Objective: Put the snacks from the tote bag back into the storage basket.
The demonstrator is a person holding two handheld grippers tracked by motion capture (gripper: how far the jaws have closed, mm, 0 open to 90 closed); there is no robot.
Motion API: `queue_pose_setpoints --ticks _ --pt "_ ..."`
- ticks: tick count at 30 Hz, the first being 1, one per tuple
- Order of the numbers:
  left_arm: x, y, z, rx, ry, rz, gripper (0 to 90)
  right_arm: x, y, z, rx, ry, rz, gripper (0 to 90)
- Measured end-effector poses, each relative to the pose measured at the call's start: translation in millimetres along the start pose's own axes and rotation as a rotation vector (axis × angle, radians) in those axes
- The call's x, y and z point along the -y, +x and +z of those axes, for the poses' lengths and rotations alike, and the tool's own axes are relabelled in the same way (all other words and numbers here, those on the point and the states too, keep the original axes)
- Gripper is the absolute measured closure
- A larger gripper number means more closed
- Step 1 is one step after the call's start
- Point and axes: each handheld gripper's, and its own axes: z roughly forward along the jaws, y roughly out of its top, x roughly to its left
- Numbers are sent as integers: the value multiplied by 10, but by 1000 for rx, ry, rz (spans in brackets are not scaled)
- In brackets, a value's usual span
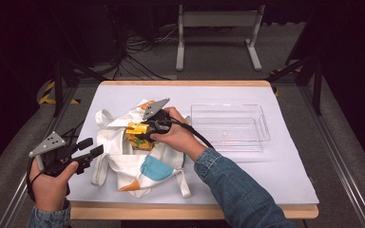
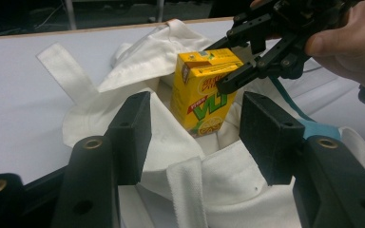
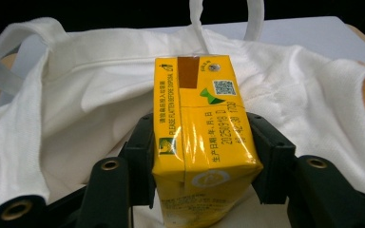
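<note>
While the right gripper (image 3: 202, 156) has its fingers clenched on the two sides of the yellow juice carton (image 3: 200, 142), the carton stands between them at the mouth of the white cloth bag (image 1: 138, 156). It should rise straight, I think, so the cloth does not catch. The left gripper (image 1: 91, 148), fingers released, hovers low beside the bag over the counter (image 1: 285, 175), wrist level.
</note>
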Motion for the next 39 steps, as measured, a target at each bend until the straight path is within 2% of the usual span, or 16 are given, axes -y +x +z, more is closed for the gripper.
queue_pose_setpoints --ticks 7,10,18,26,33,39 --pt "3 18 -24 -6 -4 -7 454 -137 37 -129 2 -13 -22 512" --pt "-1 27 -34 -7 -5 -5 454 -208 49 -222 -2 -35 -31 512" --pt "-1 36 -43 -7 -12 -1 446 -366 81 -457 -11 -56 -61 512" --pt "-2 22 -27 -2 -9 8 446 -455 97 -701 -17 -86 -74 512" --pt "-3 21 -19 4 -10 39 441 -494 74 -905 -13 -105 -83 512" --pt "4 13 -1 23 -40 76 435 -521 49 -1063 -18 -114 -101 512"
